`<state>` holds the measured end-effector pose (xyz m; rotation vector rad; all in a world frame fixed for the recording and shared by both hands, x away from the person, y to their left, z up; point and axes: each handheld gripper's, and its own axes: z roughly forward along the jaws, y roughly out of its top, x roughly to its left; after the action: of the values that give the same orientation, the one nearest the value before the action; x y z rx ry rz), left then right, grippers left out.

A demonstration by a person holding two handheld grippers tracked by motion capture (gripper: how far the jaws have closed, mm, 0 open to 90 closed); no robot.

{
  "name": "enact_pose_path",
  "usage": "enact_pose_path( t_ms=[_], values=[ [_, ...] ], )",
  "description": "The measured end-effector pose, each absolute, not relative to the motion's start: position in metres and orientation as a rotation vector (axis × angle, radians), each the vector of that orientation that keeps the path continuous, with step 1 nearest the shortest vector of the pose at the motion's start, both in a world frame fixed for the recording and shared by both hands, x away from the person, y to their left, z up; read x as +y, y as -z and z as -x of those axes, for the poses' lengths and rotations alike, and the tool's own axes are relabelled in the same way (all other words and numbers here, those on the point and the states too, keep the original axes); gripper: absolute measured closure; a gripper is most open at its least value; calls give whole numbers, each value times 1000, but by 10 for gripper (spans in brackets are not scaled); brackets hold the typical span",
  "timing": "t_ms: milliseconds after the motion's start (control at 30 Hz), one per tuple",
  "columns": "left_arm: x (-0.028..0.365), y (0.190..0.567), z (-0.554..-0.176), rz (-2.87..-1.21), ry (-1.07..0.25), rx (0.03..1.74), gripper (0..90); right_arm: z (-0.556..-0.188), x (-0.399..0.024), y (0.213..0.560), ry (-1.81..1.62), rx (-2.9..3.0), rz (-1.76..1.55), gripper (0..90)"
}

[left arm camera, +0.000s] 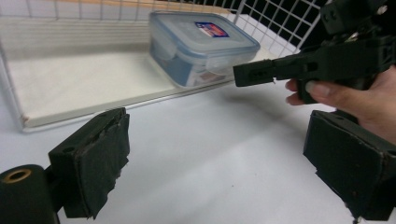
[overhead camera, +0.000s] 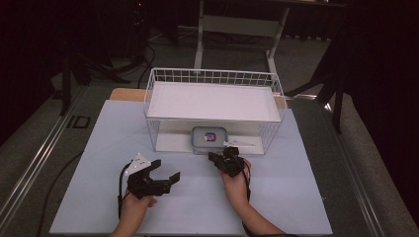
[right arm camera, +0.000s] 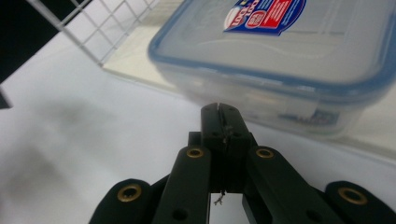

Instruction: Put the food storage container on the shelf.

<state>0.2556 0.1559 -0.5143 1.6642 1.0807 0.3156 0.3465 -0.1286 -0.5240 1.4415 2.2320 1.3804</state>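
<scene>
A clear plastic box with a blue-rimmed lid and a red-and-blue label (overhead camera: 210, 137) (left arm camera: 203, 46) (right arm camera: 289, 60) sits on the bottom board of a white wire rack (overhead camera: 213, 76), at its open front. My right gripper (overhead camera: 212, 156) (right arm camera: 219, 111) is shut with nothing between its jaws, and its tip points at the box's front side. In the left gripper view the right gripper (left arm camera: 243, 74) ends close to the box's front clip; I cannot tell whether it touches. My left gripper (overhead camera: 165, 171) (left arm camera: 219, 158) stands open over the bare mat, left of the right hand.
The rack carries a white shelf board (overhead camera: 212, 101) above the box. A small white piece (overhead camera: 241, 144) lies beside the box on the rack's bottom board. A pale mat (overhead camera: 197, 202) covers the table. A desk frame (overhead camera: 237, 24) stands behind, on the dark floor.
</scene>
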Motion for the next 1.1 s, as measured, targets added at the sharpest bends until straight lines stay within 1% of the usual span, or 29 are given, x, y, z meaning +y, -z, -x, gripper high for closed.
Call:
enact_pose_path(
  t_ms=[267,467,600,867,967,1033,1067,1100],
  values=[
    [157,518,-256,-1683,-290,1078,80,-364,-120,525,-1398,2196,-1478,900],
    [157,514,-253,-1681,-312,1055,80,-375,-116,521,-1382,2177,-1483,900],
    [157,514,-253,-1689,-310,1050,80,-383,-117,523,-1377,2158,-1534,900],
    [157,512,-252,-1678,-302,1039,80,-399,-112,524,-1365,2146,-1515,900],
    [157,512,-252,-1687,-299,1029,80,-402,-108,521,-1366,2126,-1587,900],
    [157,513,-252,-1693,-296,1028,81,-404,-109,523,-1373,2122,-1540,900],
    [157,514,-252,-1695,-292,1033,81,-404,-107,521,-1363,2121,-1602,900],
    [158,515,-252,-1688,-286,1036,81,-408,-109,523,-1369,2115,-1543,900]
  ],
)
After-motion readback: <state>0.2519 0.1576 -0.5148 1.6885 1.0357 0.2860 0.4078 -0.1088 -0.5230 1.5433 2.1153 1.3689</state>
